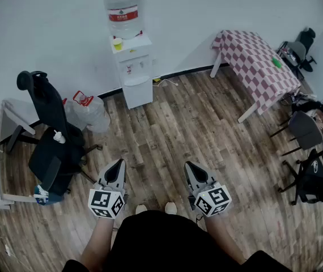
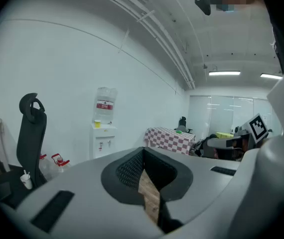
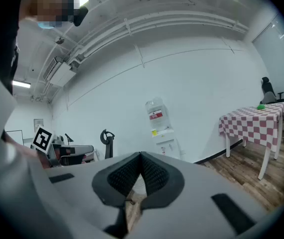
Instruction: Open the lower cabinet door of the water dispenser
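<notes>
Across the floor [image 1: 195,123], the dispenser's [image 1: 132,55] light, stiff door [image 1: 137,93] probably pulls by its edge; left tool [image 1: 118,163], right tool [image 1: 189,165] closed, empty.

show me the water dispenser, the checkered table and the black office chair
water dispenser [image 1: 135,61], head view, white front panel
checkered table [image 1: 258,61], head view, middle of the tablecloth
black office chair [image 1: 47,103], head view, backrest

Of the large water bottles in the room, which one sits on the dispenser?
The red-labelled bottle, on top of the white water dispenser. The other bottles, with red handles, stand on the floor between it and the black chair.
</notes>
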The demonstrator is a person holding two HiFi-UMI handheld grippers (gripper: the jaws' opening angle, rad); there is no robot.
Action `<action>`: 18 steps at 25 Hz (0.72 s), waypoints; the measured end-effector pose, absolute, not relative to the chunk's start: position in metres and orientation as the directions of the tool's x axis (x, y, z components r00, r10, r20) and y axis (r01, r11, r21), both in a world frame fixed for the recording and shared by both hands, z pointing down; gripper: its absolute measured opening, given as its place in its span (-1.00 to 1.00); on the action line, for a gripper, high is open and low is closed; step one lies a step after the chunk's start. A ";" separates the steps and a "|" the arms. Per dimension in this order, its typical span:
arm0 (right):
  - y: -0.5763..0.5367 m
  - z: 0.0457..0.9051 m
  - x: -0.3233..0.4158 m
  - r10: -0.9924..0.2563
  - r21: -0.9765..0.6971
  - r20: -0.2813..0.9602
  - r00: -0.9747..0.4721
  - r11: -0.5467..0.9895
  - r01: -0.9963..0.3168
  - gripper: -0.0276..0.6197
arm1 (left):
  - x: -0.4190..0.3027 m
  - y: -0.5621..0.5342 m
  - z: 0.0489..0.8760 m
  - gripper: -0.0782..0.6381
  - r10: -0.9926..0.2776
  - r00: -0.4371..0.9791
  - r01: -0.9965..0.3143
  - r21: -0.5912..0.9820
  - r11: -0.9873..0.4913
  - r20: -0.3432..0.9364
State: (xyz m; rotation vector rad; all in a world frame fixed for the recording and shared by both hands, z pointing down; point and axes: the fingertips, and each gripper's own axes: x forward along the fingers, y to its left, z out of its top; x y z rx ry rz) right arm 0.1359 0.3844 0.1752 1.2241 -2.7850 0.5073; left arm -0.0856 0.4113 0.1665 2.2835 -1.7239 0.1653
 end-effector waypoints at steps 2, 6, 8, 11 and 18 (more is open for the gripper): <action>0.384 0.176 0.137 -0.706 -0.274 0.182 -0.684 0.632 -0.725 -0.85 | -0.084 0.409 0.167 -0.74 -0.925 0.285 -0.956 0.149 -0.254 0.252; 0.385 0.178 0.145 -0.709 -0.295 0.170 -0.684 0.626 -0.722 -0.85 | -0.076 0.408 0.169 -0.74 -0.920 0.303 -0.950 0.153 -0.271 0.248; 0.387 0.177 0.149 -0.715 -0.303 0.160 -0.681 0.621 -0.723 -0.84 | -0.072 0.406 0.170 -0.74 -0.915 0.317 -0.946 0.154 -0.286 0.249; 0.389 0.176 0.161 -0.726 -0.307 0.157 -0.670 0.609 -0.731 -0.84 | -0.059 0.403 0.171 -0.74 -0.905 0.341 -0.938 0.152 -0.311 0.255; 0.394 0.185 0.201 -0.742 -0.314 0.180 -0.646 0.579 -0.753 -0.84 | -0.012 0.395 0.168 -0.74 -0.889 0.384 -0.922 0.142 -0.359 0.250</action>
